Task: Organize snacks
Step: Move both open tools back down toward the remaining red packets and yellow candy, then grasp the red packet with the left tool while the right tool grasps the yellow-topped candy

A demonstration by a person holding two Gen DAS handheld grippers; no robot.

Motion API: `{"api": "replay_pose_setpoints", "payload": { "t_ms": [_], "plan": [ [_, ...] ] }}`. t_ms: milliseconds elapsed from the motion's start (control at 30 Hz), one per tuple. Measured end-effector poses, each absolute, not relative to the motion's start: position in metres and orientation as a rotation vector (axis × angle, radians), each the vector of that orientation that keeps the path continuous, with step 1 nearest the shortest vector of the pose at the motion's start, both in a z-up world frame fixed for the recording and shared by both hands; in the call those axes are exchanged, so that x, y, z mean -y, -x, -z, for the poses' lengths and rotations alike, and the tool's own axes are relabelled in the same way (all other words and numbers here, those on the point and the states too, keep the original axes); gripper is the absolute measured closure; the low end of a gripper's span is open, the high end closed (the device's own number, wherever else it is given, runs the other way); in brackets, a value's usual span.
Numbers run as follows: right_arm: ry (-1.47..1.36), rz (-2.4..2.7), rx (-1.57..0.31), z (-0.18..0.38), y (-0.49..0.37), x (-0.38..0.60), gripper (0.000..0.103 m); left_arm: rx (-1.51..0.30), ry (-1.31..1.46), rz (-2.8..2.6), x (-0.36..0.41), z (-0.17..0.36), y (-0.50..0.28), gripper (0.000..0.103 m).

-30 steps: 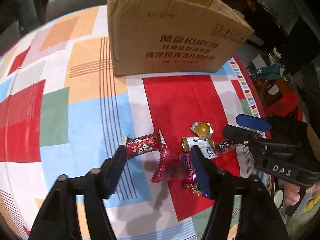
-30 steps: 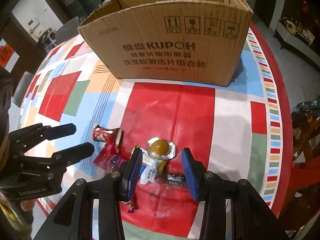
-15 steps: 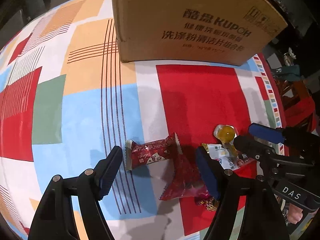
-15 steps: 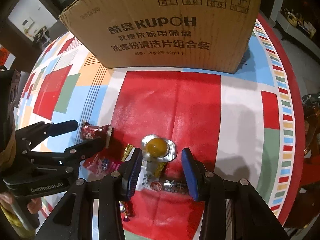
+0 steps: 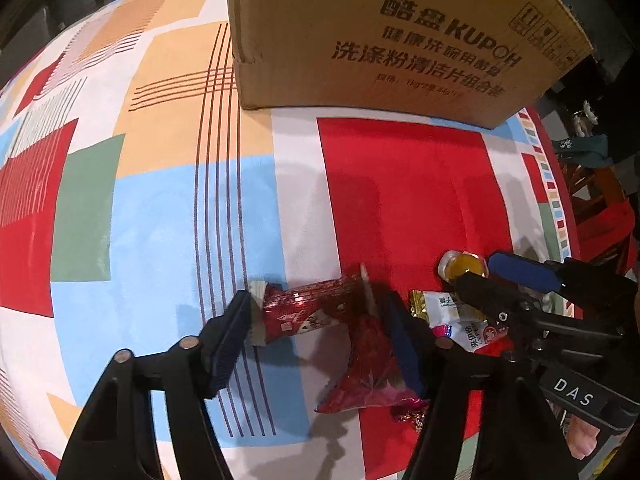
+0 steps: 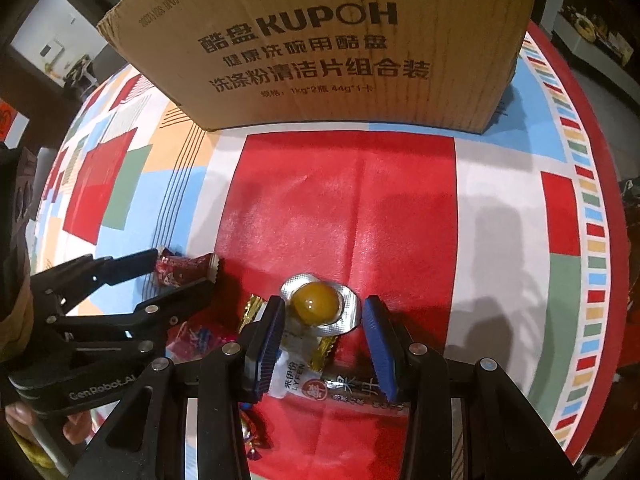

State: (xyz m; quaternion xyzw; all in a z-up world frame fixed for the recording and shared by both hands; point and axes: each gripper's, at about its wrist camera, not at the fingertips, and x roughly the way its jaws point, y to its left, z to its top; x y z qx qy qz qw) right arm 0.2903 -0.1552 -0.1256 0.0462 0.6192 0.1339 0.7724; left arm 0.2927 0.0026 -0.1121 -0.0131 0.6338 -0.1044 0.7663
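While both grippers sit low over a small heap of snacks, neither has taken hold of anything yet. The snacks lie on a round table (image 5: 160, 216) under a cloth of red, blue, green and orange blocks. Behind them, well apart, stands a cardboard box (image 5: 400, 40), its top out of view.

The left gripper (image 5: 316, 332) has its jaws wide, set either side of a red bar (image 5: 304, 308) that lies flat. One finger touches the bar's crimped end; the other is just beside its far end, above a crumpled red bag (image 5: 368, 376).

The right gripper (image 6: 324, 332) has its jaws moderately wide around a foil cup (image 6: 320, 304) holding an amber jelly. The cup rests on a white sachet (image 6: 296, 376) and other small wrappers. The pads (image 6: 272, 340) look close to the cup's rim but apart from it.

This looks like the pick-up step, with each hand lined up on its own snack. Next, each pair of jaws would likely need to close: the left along the bar's length, which may buckle the wrapper, and the right gently across the cup's foil rim, which may slip. Then both would lift toward the box, presumably the snacks' home.
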Motion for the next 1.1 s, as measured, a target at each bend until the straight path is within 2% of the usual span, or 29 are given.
{"api": "replay_pose_setpoints", "payload": {
  "t_ms": [200,233,267,633,1100],
  "plan": [
    [-0.116,-0.289,-1.342,0.129,-0.292,0.156,0.067,-1.368,0.028,0.217,-0.005,0.112,-0.292,0.049],
    [-0.121,-0.288,-1.341,0.129,-0.291,0.157,0.067,-1.367,0.022,0.213,-0.005,0.112,-0.292,0.056],
    [-0.121,-0.289,-1.338,0.129,-0.290,0.158,0.067,-1.360,0.009,0.207,-0.006,0.111,-0.292,0.057],
    [-0.105,-0.287,-1.294,0.117,-0.282,0.160,0.069,-1.336,0.038,0.222,-0.015,0.101,-0.287,0.059],
    [-0.088,-0.307,-1.156,0.065,-0.274,0.166,0.069,-1.170,0.014,0.247,-0.015,0.039,-0.276,0.059]
  ]
}}
